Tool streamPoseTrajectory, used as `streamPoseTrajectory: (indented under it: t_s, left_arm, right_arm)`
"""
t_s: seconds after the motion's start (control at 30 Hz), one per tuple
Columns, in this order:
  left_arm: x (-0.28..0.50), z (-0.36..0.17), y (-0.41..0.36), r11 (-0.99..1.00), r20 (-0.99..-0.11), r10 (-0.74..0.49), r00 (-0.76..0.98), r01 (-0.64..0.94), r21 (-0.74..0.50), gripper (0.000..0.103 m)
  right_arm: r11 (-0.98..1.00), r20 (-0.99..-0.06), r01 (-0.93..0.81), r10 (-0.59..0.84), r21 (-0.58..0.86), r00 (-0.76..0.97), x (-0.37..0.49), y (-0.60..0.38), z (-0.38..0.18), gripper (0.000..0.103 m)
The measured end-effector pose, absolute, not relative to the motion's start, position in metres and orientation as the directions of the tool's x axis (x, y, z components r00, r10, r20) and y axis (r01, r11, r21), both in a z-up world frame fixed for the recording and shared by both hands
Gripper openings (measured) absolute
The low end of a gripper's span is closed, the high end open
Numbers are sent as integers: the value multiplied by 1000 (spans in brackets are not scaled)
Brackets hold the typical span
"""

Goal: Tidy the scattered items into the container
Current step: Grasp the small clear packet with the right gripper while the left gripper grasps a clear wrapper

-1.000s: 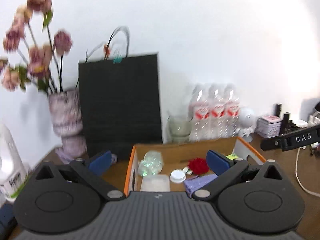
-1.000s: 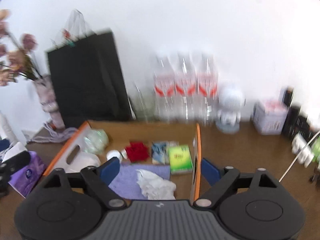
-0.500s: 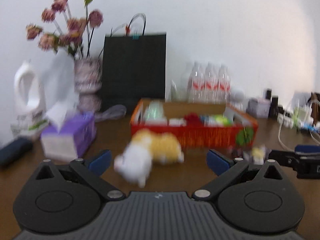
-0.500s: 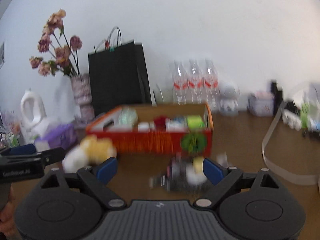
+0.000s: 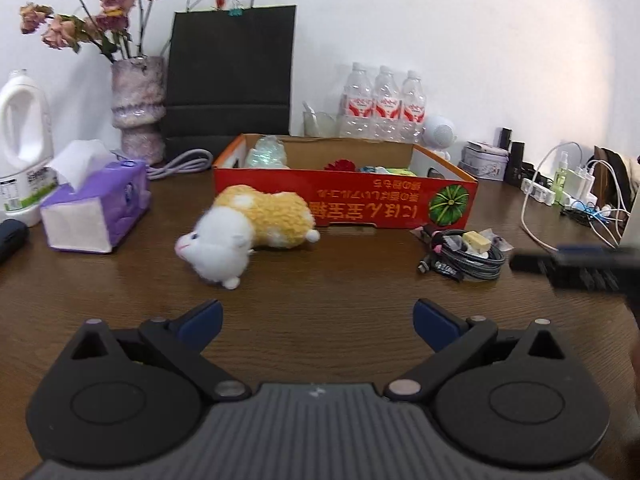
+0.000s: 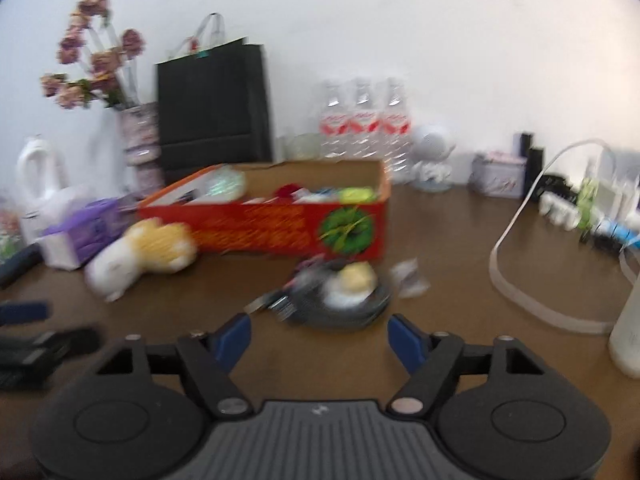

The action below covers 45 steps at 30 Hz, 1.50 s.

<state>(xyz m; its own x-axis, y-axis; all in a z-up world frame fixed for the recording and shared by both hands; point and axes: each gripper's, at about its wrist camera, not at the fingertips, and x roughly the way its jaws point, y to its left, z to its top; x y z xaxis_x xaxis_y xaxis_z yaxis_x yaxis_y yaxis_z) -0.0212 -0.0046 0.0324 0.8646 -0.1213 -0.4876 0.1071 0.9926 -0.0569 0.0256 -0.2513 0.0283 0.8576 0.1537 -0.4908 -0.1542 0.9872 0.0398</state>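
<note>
A red cardboard box (image 5: 344,200) (image 6: 280,228) with several items inside stands on the brown table. In front of its left end lies a yellow-and-white plush hamster (image 5: 244,230) (image 6: 140,250). A coiled dark cable with small bits on it (image 5: 466,254) (image 6: 340,296) lies before the box's right corner. My left gripper (image 5: 316,322) is open and empty, low over the table short of the plush. My right gripper (image 6: 320,338) has its jaws closing with nothing between them, just short of the cable coil. It also shows at the right edge of the left wrist view (image 5: 576,266).
A purple tissue box (image 5: 96,208), a white detergent jug (image 5: 22,144), a vase of dried flowers (image 5: 138,108) and a black paper bag (image 5: 230,80) stand at the left and back. Water bottles (image 5: 382,106), a small tin (image 5: 486,158), chargers and white cables (image 5: 576,196) fill the right.
Both grippers have drawn back from above the box and come down low in front of it. The plush and the cable coil have come into view. The right jaws have narrowed.
</note>
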Motion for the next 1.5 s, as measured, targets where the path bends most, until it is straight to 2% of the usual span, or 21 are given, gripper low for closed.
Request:
streamPoseTrajectory:
  t_s: [0.13,0.2,0.23,0.4,0.43,0.47,0.5,0.73,0.8,0.83,1.13,1.2,1.23,1.5]
  left_arm:
    - [0,41,-19,987,-486,-157,859,147,-59,103]
    - [16,46,-29,985,-480,-170,860,166,-52,103]
    - [25,48,-35,982,-475,-182,861,180,-50,103]
    - [65,51,-65,952,-491,-290,822,301,-58,88]
    - [71,51,-71,948,-500,-299,813,312,-59,80]
    - [78,50,-78,941,-507,-315,802,331,-61,77]
    - [85,48,-85,934,-514,-333,790,353,-63,76]
    - [109,31,-129,897,-571,-364,736,442,-2,73]
    - [115,25,-135,903,-584,-342,736,429,12,60]
    - [117,22,-137,907,-589,-330,738,421,20,41]
    - [114,22,-116,924,-595,-336,730,377,-60,23]
    - [105,24,-108,933,-582,-327,744,353,-72,4]
    - [103,25,-105,940,-581,-312,752,334,-73,1]
    - [83,39,-82,945,-529,-315,788,309,-103,1]
  right_arm:
    - [998,-531,-56,49,3,846,81,-276,24,61]
    - [999,-568,-35,21,-14,823,108,-284,17,48]
    - [999,-585,-35,24,-8,811,118,-287,13,46]
    - [997,-633,-72,69,20,771,143,-289,-2,38]
    - [996,-629,-80,79,26,773,144,-288,-4,36]
    - [996,-621,-88,83,22,780,143,-288,-6,28]
    - [995,-615,-96,88,20,783,143,-288,-6,14]
    - [991,-593,-96,135,97,794,136,-298,-2,11]
    - [986,-577,-86,153,141,802,134,-303,1,11]
    - [986,-571,-80,152,150,806,133,-305,3,11]
    - [983,-567,-99,171,156,805,127,-299,7,11]
    - [982,-548,-119,182,148,816,123,-294,11,11]
    - [981,-541,-127,186,145,820,121,-292,13,11]
    - [978,-514,-174,210,119,832,113,-275,12,11]
